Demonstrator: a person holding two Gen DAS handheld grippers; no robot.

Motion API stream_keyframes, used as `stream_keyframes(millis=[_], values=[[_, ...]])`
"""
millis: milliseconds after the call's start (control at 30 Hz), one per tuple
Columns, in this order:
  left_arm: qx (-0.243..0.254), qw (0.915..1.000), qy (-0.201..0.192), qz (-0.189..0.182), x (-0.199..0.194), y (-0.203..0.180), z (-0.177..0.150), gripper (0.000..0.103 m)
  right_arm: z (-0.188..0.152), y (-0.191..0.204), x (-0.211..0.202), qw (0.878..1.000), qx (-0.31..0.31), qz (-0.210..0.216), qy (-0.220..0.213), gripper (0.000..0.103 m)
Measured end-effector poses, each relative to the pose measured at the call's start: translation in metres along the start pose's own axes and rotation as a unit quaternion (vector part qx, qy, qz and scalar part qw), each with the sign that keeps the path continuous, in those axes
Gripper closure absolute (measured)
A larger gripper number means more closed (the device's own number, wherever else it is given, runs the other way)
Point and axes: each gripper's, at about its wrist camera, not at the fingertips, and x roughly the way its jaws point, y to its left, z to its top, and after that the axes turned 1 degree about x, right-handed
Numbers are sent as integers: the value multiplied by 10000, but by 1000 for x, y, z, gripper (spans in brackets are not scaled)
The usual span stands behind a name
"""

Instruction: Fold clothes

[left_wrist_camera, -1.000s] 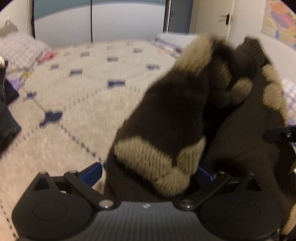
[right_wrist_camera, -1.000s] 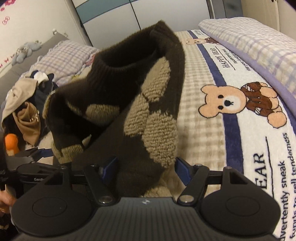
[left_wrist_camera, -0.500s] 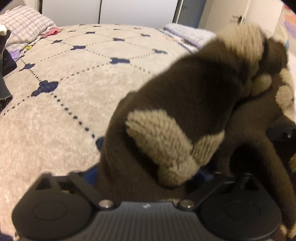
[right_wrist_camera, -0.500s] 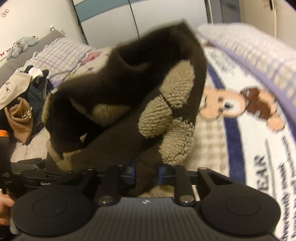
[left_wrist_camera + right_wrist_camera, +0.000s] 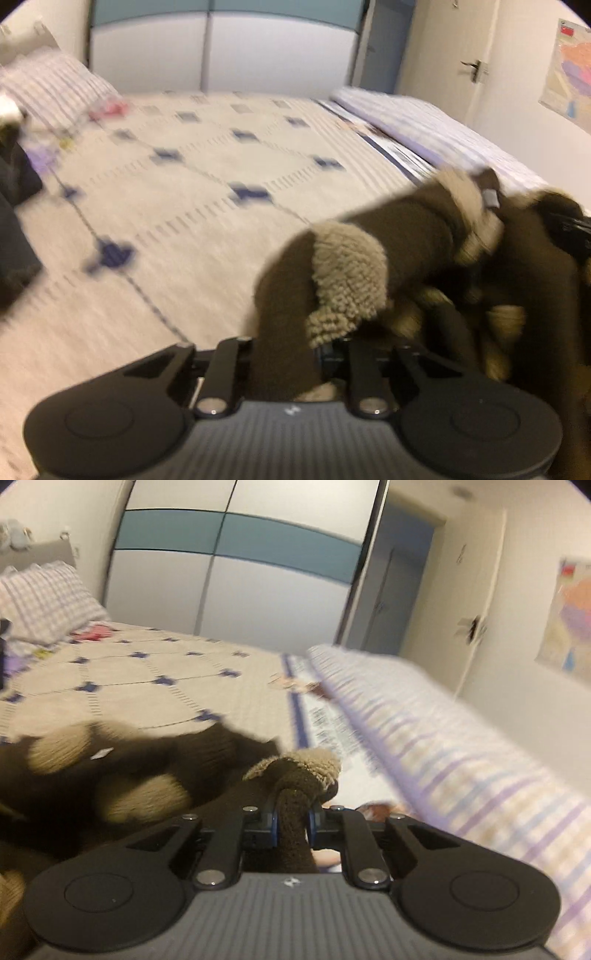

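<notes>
Jaws of both grippers are clamped on the brown sweater (image 5: 413,236). Left gripper (image 5: 286,354) pinches a thick brown fold beside a tan patch; right gripper (image 5: 293,821) pinches a narrow bunched fold. Between the two, the garment's bulk sags, bunched over the patterned bed (image 5: 192,206). Both views are motion-blurred.

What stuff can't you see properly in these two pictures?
- Left wrist view: the left tool tips are buried in the brown sweater.
- Left wrist view: the dark clothes pile is cut off by the left edge.
- Right wrist view: the bear blanket print is blurred, and partly hidden by the right tool.
</notes>
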Motion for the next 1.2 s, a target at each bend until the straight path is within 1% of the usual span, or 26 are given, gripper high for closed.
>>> stream_keyframes(millis=[33,133,200,300,367,433,500,567,600,633,667,700,733,767,833,900,1000,1033,1067,1133,1200], values=[[6,9999,-83,145,-1,3,5,83,1,-2,5,9999,-67,-143,-47,88],[-309,9994,-14,178,8,23,16,83,-2,-12,23,9986,-201,-484,-68,88],[-393,9988,41,285,16,32,18,83,-5,-16,34,9965,-355,-755,-83,88],[-299,9984,33,477,25,35,16,83,-9,-22,47,9916,-569,-1153,-124,88],[-150,9979,-71,634,24,34,17,82,-13,-33,57,9881,-594,-1414,-99,88],[-60,9972,-131,734,26,34,20,82,-17,-45,67,9867,-543,-1534,-8,88],[-2,9966,-162,802,29,34,23,81,-19,-56,75,9879,-379,-1489,186,87],[37,9963,-151,850,32,34,25,69,-20,-61,80,9899,-199,-1335,431,85],[4,9965,-55,832,36,34,23,65,-21,-62,82,9904,-181,-1266,525,82],[-45,9966,33,822,38,35,20,54,-22,-63,82,9905,-201,-1225,587,82],[-76,9967,104,802,39,35,17,42,-22,-62,82,9905,-254,-1204,621,78],[-80,9970,156,753,39,34,15,35,-22,-61,82,9903,-308,-1183,655,75],[-80,9972,194,712,39,33,13,26,-23,-61,81,9902,-362,-1162,688,73],[-73,9974,206,687,36,31,11,18,-24,-62,80,9900,-371,-1144,731,70],[-116,9978,271,589,32,30,10,13,-25,-67,77,9906,-249,-1048,843,65],[-253,9982,363,396,26,30,9,11,-24,-69,73,9908,-77,-934,975,58],[-500,9973,544,51,19,30,4,8,-27,-74,61,9908,242,-688,1136,53],[-554,9964,637,-72,18,30,1,7,-27,-80,60,9907,360,-543,1198,52],[-592,9954,735,-177,17,29,-3,7,-33,-75,47,9901,450,-441,1252,51],[-566,9937,927,-259,17,27,-11,7,-40,-74,35,9885,616,-303,1348,49],[-506,9933,1011,-232,19,25,-18,7,-47,-82,31,9852,801,-179,1502,48]])
